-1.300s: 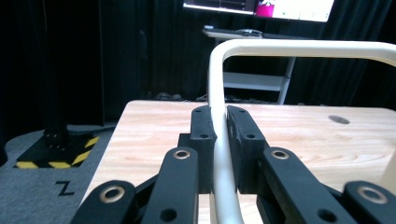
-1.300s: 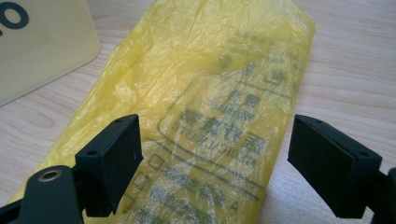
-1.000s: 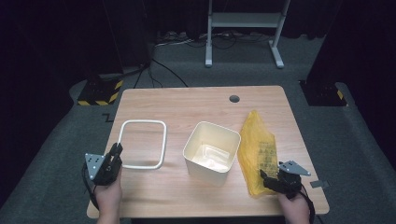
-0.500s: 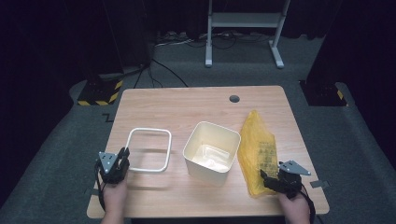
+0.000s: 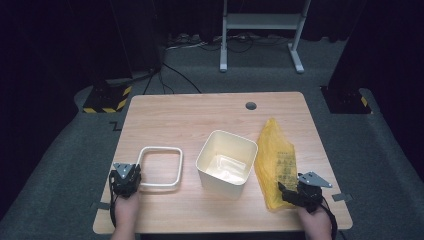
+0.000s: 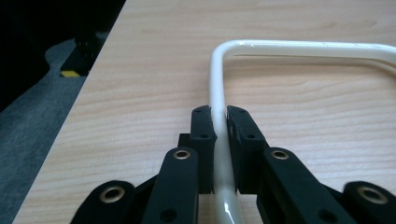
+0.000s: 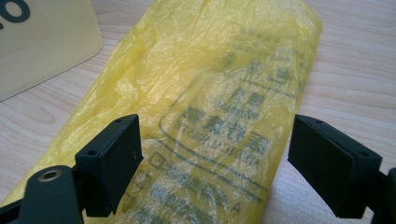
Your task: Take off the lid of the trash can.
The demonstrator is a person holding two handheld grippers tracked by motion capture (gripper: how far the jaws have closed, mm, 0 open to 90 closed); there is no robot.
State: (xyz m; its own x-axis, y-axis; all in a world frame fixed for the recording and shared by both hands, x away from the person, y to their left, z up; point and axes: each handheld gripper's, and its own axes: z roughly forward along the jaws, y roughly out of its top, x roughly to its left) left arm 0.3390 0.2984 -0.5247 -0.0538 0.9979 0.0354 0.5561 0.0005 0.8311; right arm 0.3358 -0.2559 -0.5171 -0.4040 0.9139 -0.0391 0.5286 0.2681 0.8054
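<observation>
Underneath, pale wooden table on grey carpet; left hand-held gripper clamping white frame; right wide.

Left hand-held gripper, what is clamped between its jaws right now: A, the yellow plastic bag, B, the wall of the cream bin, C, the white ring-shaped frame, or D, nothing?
C: the left hand-held gripper has its jaws pressed on either side of the white ring-shaped frame lying on the table.
</observation>
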